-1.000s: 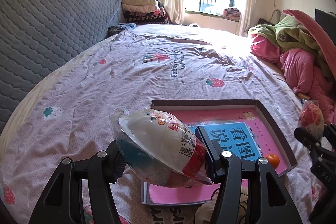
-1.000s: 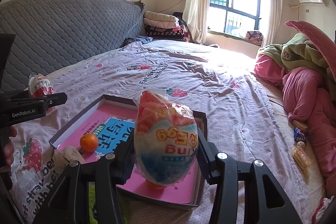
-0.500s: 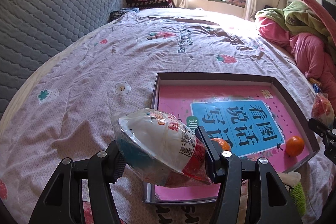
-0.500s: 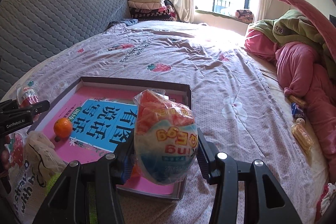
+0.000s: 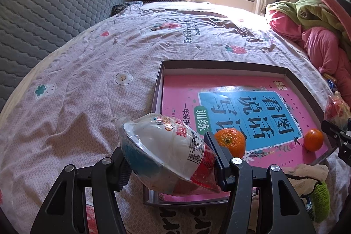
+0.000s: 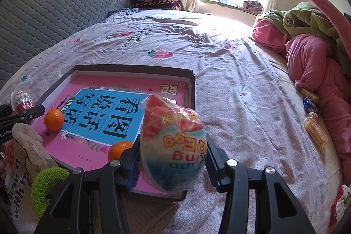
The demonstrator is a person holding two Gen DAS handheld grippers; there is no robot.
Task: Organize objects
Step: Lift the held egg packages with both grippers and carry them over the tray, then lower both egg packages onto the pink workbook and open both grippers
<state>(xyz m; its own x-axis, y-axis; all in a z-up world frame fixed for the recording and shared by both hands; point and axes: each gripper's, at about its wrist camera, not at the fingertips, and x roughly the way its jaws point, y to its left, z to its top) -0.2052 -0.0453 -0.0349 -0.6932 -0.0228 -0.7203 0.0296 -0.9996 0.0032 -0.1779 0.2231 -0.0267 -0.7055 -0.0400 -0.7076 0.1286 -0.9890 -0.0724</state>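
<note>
Left tongs (image 5: 167,157): we clench a plastic-wrapped white, blue and red egg-shaped snack (image 5: 166,153) lying tilted over the near left corner of the tray.
Right tongs (image 6: 173,160): we grip a second wrapped egg-shaped snack (image 6: 173,144), upright, above the tray's near right corner.
Tray: the shallow dark cardboard tray (image 5: 219,64) rests on our bed, holding a pink and blue book (image 5: 241,107) and two small oranges (image 5: 230,140).

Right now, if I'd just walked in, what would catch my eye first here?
Probably the two plastic-wrapped egg-shaped snack toys, one clamped in the left gripper and one in the right gripper, both held above the near edge of a shallow dark box on the bed. Inside the box lie a bright pink and blue book and two oranges.
</note>
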